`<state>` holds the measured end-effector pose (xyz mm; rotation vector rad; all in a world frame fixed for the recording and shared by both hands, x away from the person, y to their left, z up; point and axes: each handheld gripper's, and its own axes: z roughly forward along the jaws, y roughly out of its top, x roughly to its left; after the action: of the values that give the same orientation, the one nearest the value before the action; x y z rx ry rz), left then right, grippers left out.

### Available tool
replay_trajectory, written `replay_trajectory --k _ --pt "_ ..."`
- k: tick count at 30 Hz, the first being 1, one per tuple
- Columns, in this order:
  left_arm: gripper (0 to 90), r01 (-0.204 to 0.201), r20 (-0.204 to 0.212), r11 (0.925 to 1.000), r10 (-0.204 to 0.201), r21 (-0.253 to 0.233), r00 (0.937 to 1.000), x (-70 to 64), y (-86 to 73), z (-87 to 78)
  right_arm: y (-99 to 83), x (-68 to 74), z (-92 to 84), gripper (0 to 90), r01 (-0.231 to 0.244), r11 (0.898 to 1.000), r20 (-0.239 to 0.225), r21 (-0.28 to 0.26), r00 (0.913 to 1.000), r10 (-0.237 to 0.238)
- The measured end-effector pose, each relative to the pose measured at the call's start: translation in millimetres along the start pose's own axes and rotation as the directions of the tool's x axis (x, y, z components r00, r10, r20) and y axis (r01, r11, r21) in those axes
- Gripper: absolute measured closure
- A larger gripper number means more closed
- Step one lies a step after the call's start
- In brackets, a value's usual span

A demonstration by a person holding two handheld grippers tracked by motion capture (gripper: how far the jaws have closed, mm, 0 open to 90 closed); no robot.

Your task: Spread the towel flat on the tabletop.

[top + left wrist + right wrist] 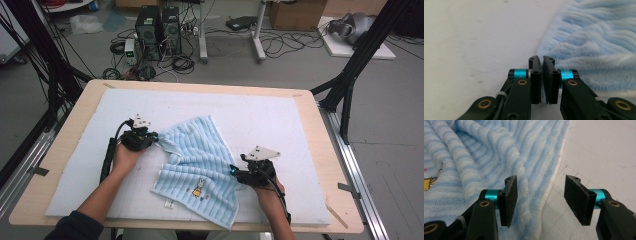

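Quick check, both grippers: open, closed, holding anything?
Left gripper: closed at the towel's edge; whether cloth is pinched cannot be told.
Right gripper: open, jaws astride the towel's edge, gripping nothing.

Grey floor strewn with cables; two computer towers; cardboard box; black frame struts.

Left gripper fingers pressed together at blue towel edge, white mat beside

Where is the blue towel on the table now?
In the high view the towel lies crumpled near the front middle of the white mat, between the left gripper and the right gripper.
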<state>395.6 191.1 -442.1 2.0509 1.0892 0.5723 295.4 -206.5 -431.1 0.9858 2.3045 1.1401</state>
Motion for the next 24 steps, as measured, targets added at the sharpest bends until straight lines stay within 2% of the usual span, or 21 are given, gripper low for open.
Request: replay_trajectory --k 1,3,4,5,6,7,8,10,12,14,16,17,18,20,21,22,23,24 --pt "84.7 0.022 -0.025 0.9997 -0.022 -0.006 0.9994 5.8 1.3 -0.1 0.0 -0.6 0.1 44.0 0.003 1.0 0.002 -0.001 1.0 -0.003" --pt "84.7 0.071 -0.066 0.9959 -0.075 -0.056 0.995 14.5 0.2 1.3 -0.2 -0.5 0.0 44.0 -0.004 1.0 0.003 0.003 1.0 0.004" --pt "83.8 0.103 -0.075 0.9925 -0.108 -0.066 0.9913 21.1 -3.1 4.1 -0.6 -1.7 -0.1 43.9 -0.007 1.0 0.005 0.003 1.0 0.007" --pt "81.3 0.103 -0.075 0.9925 -0.108 -0.066 0.9913 21.1 -3.1 4.1 -0.6 -1.7 -0.1 43.9 -0.007 1.0 0.005 0.003 1.0 0.007" --pt "81.3 0.124 -0.07 0.9903 -0.128 -0.063 0.9893 23.7 -4.7 5.1 -0.9 -2.1 0.1 44.0 -0.013 1.0 0.002 0.002 0.9999 0.013" --pt "75.0 0.155 -0.067 0.9859 -0.159 -0.064 0.985 25.5 -5.7 6.1 -1.0 -3.0 0.5 44.0 -0.011 1.0 0.006 -0.001 0.9999 0.011" --pt "58.4 0.195 -0.044 0.9785 -0.198 -0.068 0.9792 27.7 -6.7 5.5 -0.6 -3.7 1.5 44.0 -0.013 1.0 0.006 -0.003 0.9999 0.013" --pt "56.3 0.201 -0.032 0.9764 -0.204 -0.079 0.9785 27.4 -6.5 4.9 -0.2 -3.7 2.2 44.0 -0.016 1.0 0.003 0.0 0.9999 0.016" --pt "46.0 0.199 0.0 0.9746 -0.2 -0.102 0.9797 24.8 -4.8 0.6 1.8 -2.9 5.4 43.9 -0.016 1.0 0.0 -0.002 0.9999 0.016" --pt "43.9 0.191 0.01 0.9757 -0.192 -0.107 0.9814 23.7 -4.4 -1.4 2.6 -2.9 6.5 43.8 -0.012 1.0 -0.002 -0.004 0.9999 0.012" --pt "38.6 0.184 0.046 0.9742 -0.179 -0.131 0.9827 20.1 -4.6 -5.8 4.1 -2.8 8.1 43.4 -0.009 1.0 -0.002 -0.006 1.0 0.009" --pt "37.6 0.174 0.08 0.9724 -0.163 -0.156 0.9834 15.4 -5.9 -10.5 5.3 -4.1 10.0 43.5 -0.01 1.0 -0.009 -0.01 0.9999 0.01" --pt "36.6 0.174 0.08 0.9724 -0.163 -0.156 0.9834 15.4 -5.9 -10.5 5.3 -4.1 10.0 43.5 -0.01 1.0 -0.009 -0.01 0.9999 0.01" --pt "35.0 0.163 0.124 0.9708 -0.142 -0.176 0.982 10.3 -8.4 -14.8 9.9 -7.5 14.1 43.5 -0.012 1.0 -0.014 -0.017 0.9998 0.012" --pt "34.5 0.134 0.174 0.9731 -0.101 -0.188 0.9796 5.9 -9.4 -19.7 12.6 -8.9 15.9 43.4 -0.011 1.0 -0.015 -0.021 0.9998 0.011" --pt "34.3 0.129 0.186 0.9699 -0.091 -0.206 0.9784 3.7 -9.7 -22.3 15.8 -10.2 18.1 43.2 -0.011 1.0 -0.019 -0.024 0.9998 0.011" --pt "32.4 0.129 0.186 0.9699 -0.091 -0.206 0.9784 3.7 -9.7 -22.3 15.8 -10.2 18.1 43.2 -0.011 1.0 -0.019 -0.024 0.9998 0.011" --pt "32.4 0.13 0.202 0.9676 -0.086 -0.216 0.9757 2.2 -9.4 -25.0 19.1 -11.6 20.7 41.7 -0.008 1.0 -0.017 -0.025 0.9998 0.007"
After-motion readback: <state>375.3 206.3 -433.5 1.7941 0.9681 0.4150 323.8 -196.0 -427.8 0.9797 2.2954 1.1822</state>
